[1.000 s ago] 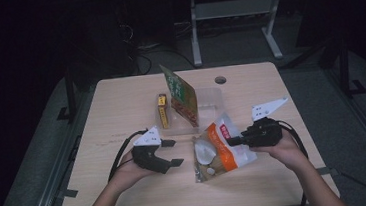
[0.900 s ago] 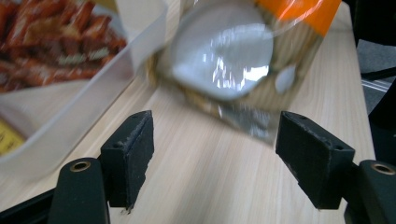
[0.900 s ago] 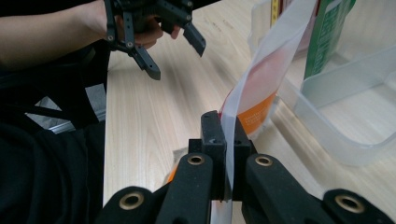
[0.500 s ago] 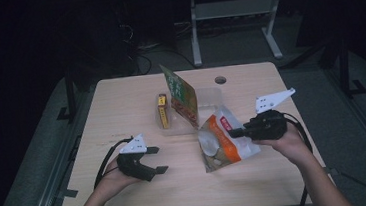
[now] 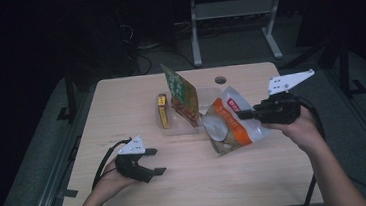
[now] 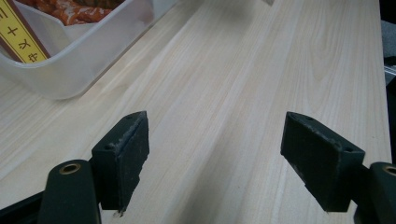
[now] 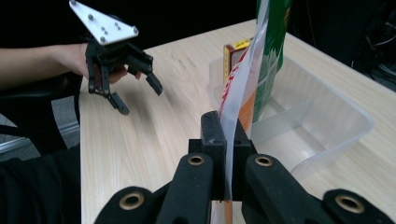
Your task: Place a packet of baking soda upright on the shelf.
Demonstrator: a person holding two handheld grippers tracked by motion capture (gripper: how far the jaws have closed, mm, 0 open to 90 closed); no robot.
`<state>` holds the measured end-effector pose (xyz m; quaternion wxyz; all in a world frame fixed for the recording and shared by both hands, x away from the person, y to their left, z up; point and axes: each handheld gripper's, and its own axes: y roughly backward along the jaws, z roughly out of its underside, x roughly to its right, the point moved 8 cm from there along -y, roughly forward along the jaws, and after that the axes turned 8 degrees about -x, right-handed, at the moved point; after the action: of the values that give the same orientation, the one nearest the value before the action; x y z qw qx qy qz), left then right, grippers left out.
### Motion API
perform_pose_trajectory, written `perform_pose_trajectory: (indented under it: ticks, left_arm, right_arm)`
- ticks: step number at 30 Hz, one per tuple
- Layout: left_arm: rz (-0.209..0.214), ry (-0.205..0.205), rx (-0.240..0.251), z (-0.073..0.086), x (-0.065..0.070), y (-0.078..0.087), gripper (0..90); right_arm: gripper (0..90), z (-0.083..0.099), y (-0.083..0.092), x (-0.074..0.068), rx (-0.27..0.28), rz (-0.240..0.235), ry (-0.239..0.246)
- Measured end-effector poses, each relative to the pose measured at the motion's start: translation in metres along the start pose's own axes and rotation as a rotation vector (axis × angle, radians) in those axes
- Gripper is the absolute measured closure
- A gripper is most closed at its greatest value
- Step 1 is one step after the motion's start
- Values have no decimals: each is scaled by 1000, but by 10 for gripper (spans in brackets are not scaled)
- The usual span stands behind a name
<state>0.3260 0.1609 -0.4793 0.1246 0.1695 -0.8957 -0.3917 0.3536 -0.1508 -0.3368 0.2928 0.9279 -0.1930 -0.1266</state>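
Note:
An orange and white snack bag (image 5: 226, 127) hangs tilted above the table's right half, beside a clear plastic bin (image 5: 209, 96). My right gripper (image 5: 240, 114) is shut on the bag's upper right edge. In the right gripper view the pads clamp the bag's thin film (image 7: 243, 88), which rises edge-on from my right gripper (image 7: 224, 128). A green bag (image 5: 181, 94) and a yellow box (image 5: 162, 111) stand in the bin. My left gripper (image 5: 157, 161) rests low at the front left; its jaws have just been opening and stand open over bare wood, my left gripper (image 6: 217, 144) holding nothing.
The wooden table (image 5: 228, 184) has bare room in front and at the left. A round cable hole (image 5: 220, 79) sits near the far edge. The bin's corner (image 6: 93, 60) lies ahead and left of my left gripper. Dark floor and a metal stand (image 5: 233, 13) lie beyond.
The right gripper has lifted the snack bag off the table and toward the bin. The left gripper first drew back toward the front left corner, then kept still.

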Motion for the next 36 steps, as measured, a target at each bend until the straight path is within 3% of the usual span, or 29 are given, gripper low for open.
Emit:
perform_pose_trajectory:
  ticks: [16, 25, 36]
  left_arm:
    - [5, 3, -15, 0, -1, -5, 228]
    - [11, 8, -21, 2, -2, -5, 226]
    - [16, 2, -34, 4, -3, -6, 226]
  right_arm:
    - [900, 2, 18, 8, -7, 42, -8]
    - [900, -21, 7, 34, -46, 79, -27]
    - [900, -51, -11, 62, -45, 123, -62]
